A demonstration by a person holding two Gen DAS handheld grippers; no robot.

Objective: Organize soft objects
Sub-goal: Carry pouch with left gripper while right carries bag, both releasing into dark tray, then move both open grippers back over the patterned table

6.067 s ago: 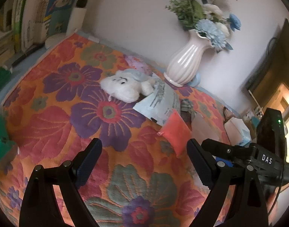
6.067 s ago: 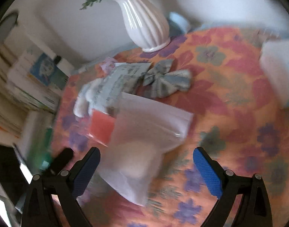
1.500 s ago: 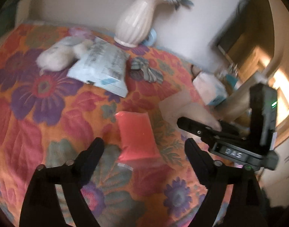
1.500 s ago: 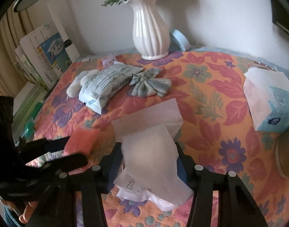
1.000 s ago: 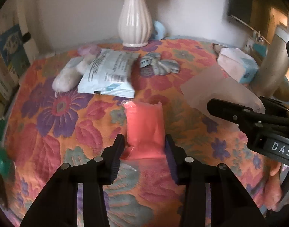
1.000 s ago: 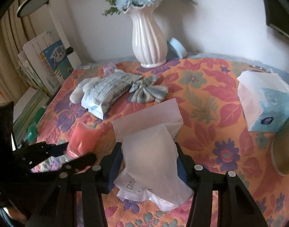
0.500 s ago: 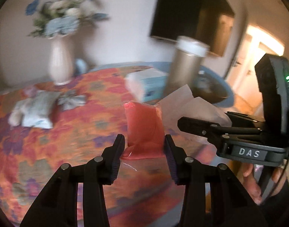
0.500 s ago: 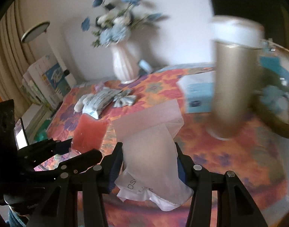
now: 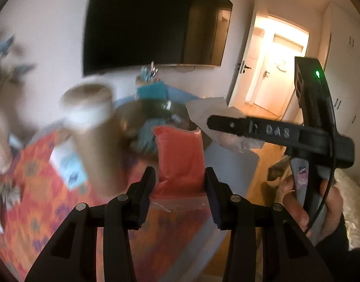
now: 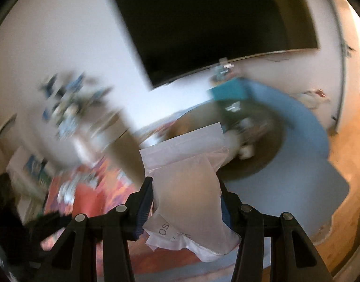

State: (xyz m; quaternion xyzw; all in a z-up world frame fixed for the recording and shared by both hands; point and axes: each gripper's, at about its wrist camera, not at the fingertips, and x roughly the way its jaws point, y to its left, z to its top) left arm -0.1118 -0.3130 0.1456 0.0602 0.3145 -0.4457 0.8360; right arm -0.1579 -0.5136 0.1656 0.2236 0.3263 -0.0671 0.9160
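My left gripper point(image 9: 179, 183) is shut on an orange-red soft pouch point(image 9: 180, 157) and holds it in the air above the table's right end. My right gripper point(image 10: 187, 192) is shut on a frosted white plastic bag point(image 10: 187, 178), also lifted. In the left wrist view the right gripper point(image 9: 211, 120) sits to the right with the white bag point(image 9: 213, 110) sticking out past it. A dark round basket point(image 10: 269, 145) with soft items inside lies ahead of both grippers; it also shows in the left wrist view point(image 9: 133, 112). The red pouch shows blurred at the lower left of the right wrist view point(image 10: 86, 199).
A tall tan cylinder with a white cap point(image 9: 97, 136) stands left of the basket, close to the pouch. A tissue box point(image 9: 67, 164) lies on the flowered cloth point(image 9: 38, 199). A teal box point(image 10: 229, 91) stands behind the basket on a blue mat point(image 10: 304, 155). A dark screen point(image 9: 151, 23) hangs on the wall.
Both grippers have swung further right with their loads, away from the vase and toward the basket. The view is motion-blurred. Both grips are unchanged.
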